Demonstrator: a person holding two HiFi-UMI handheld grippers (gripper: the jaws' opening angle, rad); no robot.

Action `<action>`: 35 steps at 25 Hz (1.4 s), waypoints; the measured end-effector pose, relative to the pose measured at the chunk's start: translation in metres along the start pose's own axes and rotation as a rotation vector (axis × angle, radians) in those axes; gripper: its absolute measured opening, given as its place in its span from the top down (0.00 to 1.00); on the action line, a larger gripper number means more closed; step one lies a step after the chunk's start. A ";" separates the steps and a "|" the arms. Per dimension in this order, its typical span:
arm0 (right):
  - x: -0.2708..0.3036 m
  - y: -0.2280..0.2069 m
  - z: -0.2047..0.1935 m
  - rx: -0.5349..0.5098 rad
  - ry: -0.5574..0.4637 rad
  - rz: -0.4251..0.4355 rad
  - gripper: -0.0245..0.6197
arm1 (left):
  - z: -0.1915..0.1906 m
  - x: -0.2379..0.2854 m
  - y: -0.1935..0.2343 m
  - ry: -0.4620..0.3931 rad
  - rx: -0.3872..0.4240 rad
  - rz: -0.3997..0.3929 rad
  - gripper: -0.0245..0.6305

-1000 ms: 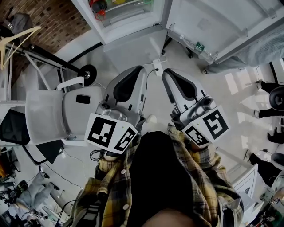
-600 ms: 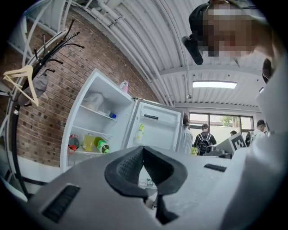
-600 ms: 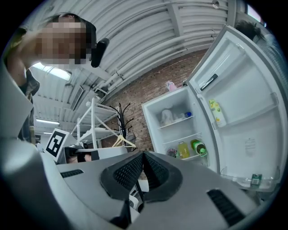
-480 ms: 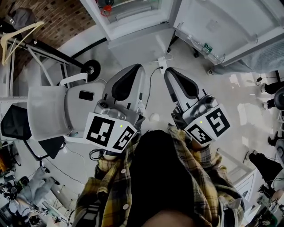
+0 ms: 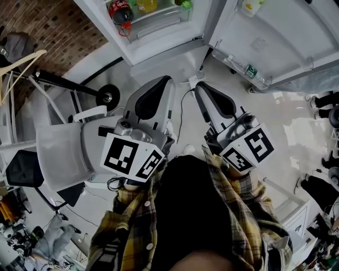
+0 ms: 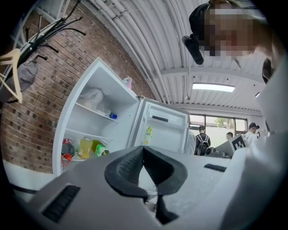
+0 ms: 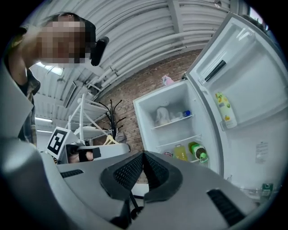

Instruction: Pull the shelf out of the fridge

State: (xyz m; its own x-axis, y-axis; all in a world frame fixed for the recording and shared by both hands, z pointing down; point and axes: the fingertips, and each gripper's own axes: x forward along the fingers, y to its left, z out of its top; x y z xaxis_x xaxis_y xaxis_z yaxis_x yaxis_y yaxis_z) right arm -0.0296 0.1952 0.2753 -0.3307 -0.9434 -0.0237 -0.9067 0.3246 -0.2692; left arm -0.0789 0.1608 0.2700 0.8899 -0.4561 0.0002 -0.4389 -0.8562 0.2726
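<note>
The white fridge [image 5: 159, 42] stands open at the top of the head view, its door [image 5: 275, 37] swung to the right. A shelf [image 5: 159, 20] inside carries a red-capped cola bottle [image 5: 121, 11] and a yellow bottle [image 5: 147, 5]. In the gripper views a higher shelf [image 6: 92, 111] [image 7: 173, 122] holds a white bag. Both grippers are held in front of my chest, well short of the fridge. My left gripper [image 5: 161, 79] [image 6: 143, 148] is shut with nothing in it. My right gripper [image 5: 200, 84] [image 7: 143, 155] is shut and empty too.
A white chair [image 5: 69, 148] stands at the left, beside a black wheeled stand [image 5: 107, 97] and a wooden hanger [image 5: 21, 61]. A cable and power strip [image 5: 192, 80] lie on the floor before the fridge. People's legs [image 5: 323, 100] show at the right edge.
The head view has tipped toward the fridge, so its shelf and bottles show more fully at the top. Both grippers stay shut in the same place before my chest.
</note>
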 end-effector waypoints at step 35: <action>0.127 -0.122 0.022 0.037 0.048 0.055 0.93 | 0.025 0.128 0.116 -0.039 -0.023 0.077 0.96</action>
State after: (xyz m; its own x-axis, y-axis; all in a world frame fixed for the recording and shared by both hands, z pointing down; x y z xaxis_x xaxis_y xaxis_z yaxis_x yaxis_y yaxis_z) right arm 0.0452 0.0342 0.2835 -0.3931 -0.9195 0.0066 -0.8767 0.3726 -0.3043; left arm -0.0194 -0.0032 0.2777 0.8479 -0.5300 -0.0150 -0.5026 -0.8124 0.2956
